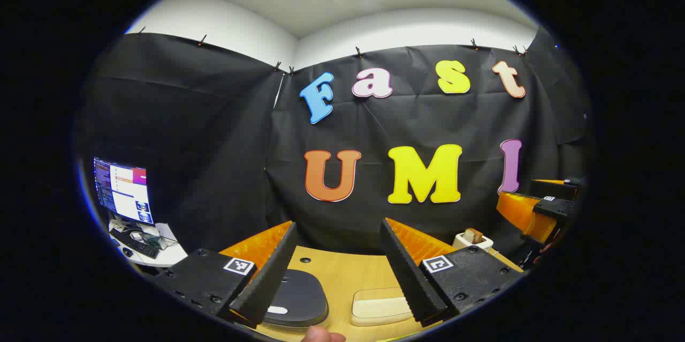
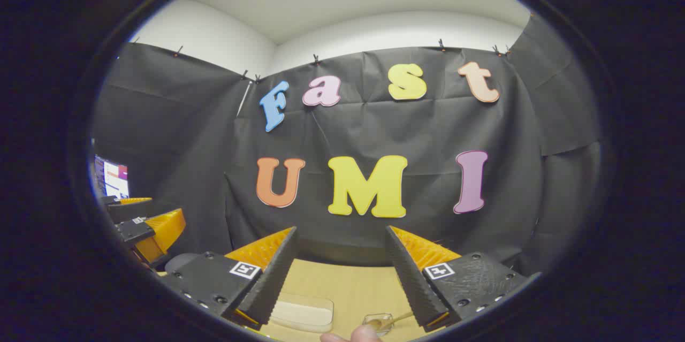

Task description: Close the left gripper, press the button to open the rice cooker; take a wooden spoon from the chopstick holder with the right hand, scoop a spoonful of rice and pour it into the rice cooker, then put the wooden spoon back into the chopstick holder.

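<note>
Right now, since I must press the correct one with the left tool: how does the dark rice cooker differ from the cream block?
The rice cooker is dark grey, the cream block pale. The rice cooker bears a small white patch at its near edge; the cream block looks plain. Both are round-cornered and sit apart on the wooden table.

The left gripper (image 1: 338, 264) stood spread above the wooden table (image 1: 342, 278), with the dark rice cooker lid (image 1: 299, 296) and a cream rectangular container (image 1: 377, 307) close below its open gap. Ahead of the right gripper (image 2: 341, 272) bare tabletop ran to the wall, while a cream container (image 2: 302, 314) and a clear holder with a wooden spoon (image 2: 382, 322) lay underneath.
</note>
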Motion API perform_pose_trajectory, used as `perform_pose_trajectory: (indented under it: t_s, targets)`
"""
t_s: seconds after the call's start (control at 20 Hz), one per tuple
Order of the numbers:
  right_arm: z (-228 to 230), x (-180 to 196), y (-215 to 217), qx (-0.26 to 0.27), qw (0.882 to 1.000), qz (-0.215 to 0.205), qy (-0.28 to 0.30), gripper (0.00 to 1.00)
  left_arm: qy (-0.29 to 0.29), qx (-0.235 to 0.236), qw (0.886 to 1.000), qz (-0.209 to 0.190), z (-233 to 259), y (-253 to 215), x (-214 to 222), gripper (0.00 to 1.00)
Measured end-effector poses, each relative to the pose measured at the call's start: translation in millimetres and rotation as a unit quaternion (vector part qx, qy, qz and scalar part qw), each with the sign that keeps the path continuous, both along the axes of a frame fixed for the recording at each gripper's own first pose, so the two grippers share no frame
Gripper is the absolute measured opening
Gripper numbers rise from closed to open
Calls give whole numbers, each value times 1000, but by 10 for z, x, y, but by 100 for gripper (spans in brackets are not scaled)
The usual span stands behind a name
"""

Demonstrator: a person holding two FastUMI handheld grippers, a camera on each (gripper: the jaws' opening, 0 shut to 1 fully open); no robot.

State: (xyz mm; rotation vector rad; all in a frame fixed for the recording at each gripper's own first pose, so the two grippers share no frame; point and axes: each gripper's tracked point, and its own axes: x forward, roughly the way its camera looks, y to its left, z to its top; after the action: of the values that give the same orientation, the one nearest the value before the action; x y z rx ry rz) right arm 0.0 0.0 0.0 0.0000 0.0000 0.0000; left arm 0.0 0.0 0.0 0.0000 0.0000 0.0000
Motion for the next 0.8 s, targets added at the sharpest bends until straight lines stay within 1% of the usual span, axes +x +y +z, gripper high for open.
perform_pose_trajectory:
  t_s: [0.15,0.2,0.25,0.35,0.55,0.65,0.8]
  targets:
    - [-36,88,120,2,1000,10,3,95,10,1,1000,6,-63,130,97,98]
    - [-42,118,118,8,1000,9,4,95,15,-4,1000,11,-87,187,127,100]
    - [-49,146,112,10,1000,4,5,95,17,-6,1000,14,-94,223,155,98]
    - [-101,194,101,12,1000,1,10,95,21,0,1000,21,-96,293,179,98]
    - [-288,238,147,11,999,10,31,96,25,8,999,30,-141,369,226,98]
    - [-309,236,151,12,999,11,36,95,28,1,999,25,-169,333,238,98]
    - [-270,221,118,11,1000,9,26,95,26,7,999,21,-154,311,225,98]
